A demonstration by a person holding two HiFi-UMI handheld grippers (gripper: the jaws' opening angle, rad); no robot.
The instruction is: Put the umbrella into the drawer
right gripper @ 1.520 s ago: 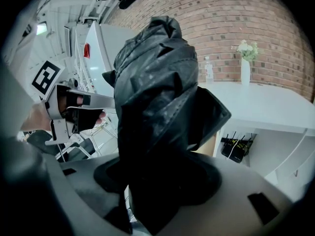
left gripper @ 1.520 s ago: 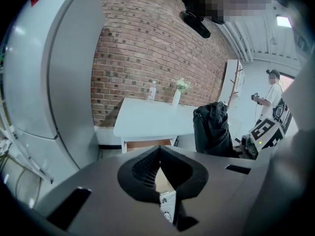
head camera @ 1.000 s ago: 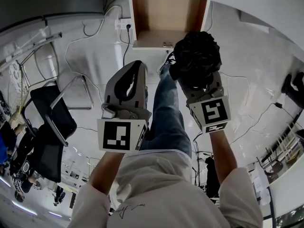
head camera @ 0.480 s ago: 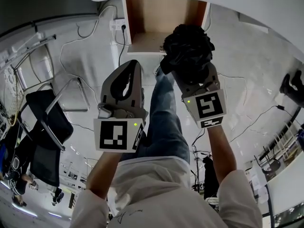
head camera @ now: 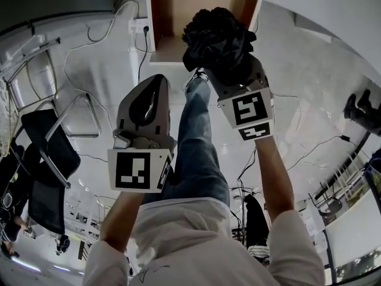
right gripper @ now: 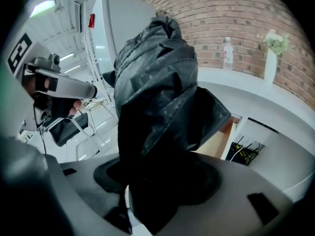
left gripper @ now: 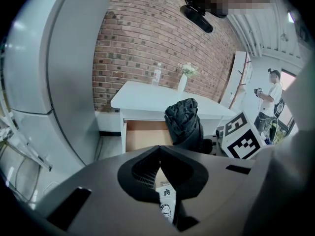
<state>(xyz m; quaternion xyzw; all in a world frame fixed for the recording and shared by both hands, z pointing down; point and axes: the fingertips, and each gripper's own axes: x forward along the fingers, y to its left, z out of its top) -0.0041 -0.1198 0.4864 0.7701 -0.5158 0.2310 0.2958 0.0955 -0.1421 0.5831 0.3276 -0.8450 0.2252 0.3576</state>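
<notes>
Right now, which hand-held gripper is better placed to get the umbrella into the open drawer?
The right hand-held gripper. Its jaws are shut on the black umbrella, held right at the open drawer. The left hand-held gripper is shut, empty and farther from the drawer.

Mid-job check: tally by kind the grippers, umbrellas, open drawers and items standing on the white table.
Grippers: 2 (left gripper, right gripper)
Umbrella: 1
Open drawer: 1
Bottle: 1
Vase: 1
Total: 6

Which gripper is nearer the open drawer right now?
Right. The right gripper, shut on the umbrella, is at the open drawer front; the left gripper, shut and empty, sits farther back.
</notes>
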